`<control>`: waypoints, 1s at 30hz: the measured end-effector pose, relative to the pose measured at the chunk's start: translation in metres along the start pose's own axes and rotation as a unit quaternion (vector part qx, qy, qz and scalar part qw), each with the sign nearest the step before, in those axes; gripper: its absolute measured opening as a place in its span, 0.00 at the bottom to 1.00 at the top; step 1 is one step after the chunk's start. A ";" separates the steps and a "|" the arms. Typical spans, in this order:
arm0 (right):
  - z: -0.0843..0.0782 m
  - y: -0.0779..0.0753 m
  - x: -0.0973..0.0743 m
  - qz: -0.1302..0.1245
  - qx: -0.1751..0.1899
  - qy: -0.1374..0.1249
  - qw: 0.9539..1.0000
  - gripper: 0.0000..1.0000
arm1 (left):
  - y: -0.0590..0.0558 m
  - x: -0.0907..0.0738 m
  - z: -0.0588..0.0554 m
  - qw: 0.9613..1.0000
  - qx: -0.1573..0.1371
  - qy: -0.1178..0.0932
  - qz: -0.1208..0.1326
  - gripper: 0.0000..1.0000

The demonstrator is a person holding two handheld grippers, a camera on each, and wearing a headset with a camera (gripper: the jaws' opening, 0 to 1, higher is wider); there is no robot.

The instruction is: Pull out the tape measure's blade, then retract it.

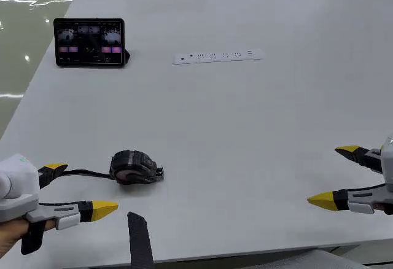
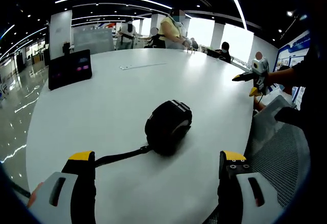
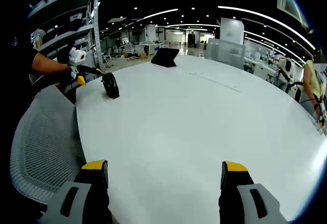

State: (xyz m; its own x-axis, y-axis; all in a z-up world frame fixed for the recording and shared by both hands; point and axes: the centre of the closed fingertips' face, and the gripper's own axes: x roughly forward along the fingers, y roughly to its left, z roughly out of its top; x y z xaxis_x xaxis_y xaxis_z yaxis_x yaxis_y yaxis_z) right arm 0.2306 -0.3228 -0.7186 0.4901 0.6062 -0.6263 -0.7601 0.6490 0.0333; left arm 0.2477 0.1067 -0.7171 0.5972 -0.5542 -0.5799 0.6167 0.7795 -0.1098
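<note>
The head view looks down over the table (image 1: 245, 128) from its near edge, the left gripper view sits low beside the tape measure (image 2: 168, 126), and the right gripper view faces it from well apart.

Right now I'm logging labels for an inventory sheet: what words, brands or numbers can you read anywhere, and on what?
No text can be read in any view.
Screen of the tablet: pink and pale blocks, too small to read.
Face of the power strip: dark marks, too small to read.
Side of the tape measure: label blurred.
The blue wall board: blurred.
</note>
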 end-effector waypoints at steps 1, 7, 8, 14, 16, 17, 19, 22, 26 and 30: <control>-0.001 0.000 0.000 0.001 0.000 0.002 1.000 0.94 | 0.000 0.000 0.000 1.000 0.002 0.001 -0.001 0.99; 0.000 -0.003 -0.004 -0.004 0.012 0.002 1.000 0.99 | -0.001 -0.004 -0.002 1.000 -0.001 0.004 -0.005 0.99; 0.000 -0.004 -0.004 -0.005 0.012 0.002 1.000 0.99 | -0.001 -0.005 -0.002 1.000 0.000 0.004 -0.005 0.99; -0.002 -0.006 -0.007 -0.005 0.009 0.008 1.000 0.99 | -0.003 -0.007 -0.003 1.000 0.003 0.009 -0.011 0.99; -0.002 -0.006 -0.007 -0.005 0.009 0.007 1.000 0.99 | -0.003 -0.007 -0.003 1.000 0.003 0.009 -0.011 0.99; -0.002 -0.007 -0.008 -0.005 0.009 0.007 1.000 0.99 | -0.003 -0.008 -0.003 1.000 0.003 0.008 -0.011 0.99; -0.001 -0.007 -0.008 -0.005 0.010 0.006 1.000 0.99 | -0.002 -0.009 -0.003 1.000 0.001 0.010 -0.012 0.99; -0.002 -0.007 -0.008 -0.004 0.011 0.008 1.000 0.99 | -0.001 -0.009 -0.002 1.000 0.003 0.010 -0.010 0.99; -0.003 -0.008 -0.009 -0.003 0.012 0.008 1.000 0.99 | 0.000 -0.009 0.000 1.000 0.004 0.006 -0.009 0.99; -0.004 -0.006 -0.007 -0.003 0.020 0.004 1.000 0.99 | 0.001 -0.008 0.000 1.000 0.011 0.008 -0.005 0.99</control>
State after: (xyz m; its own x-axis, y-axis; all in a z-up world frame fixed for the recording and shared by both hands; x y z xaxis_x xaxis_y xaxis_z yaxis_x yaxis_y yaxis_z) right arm 0.2303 -0.3331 -0.7172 0.4914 0.5984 -0.6328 -0.7388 0.6712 0.0610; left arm 0.2431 0.1117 -0.7121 0.5825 -0.5572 -0.5918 0.6344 0.7668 -0.0977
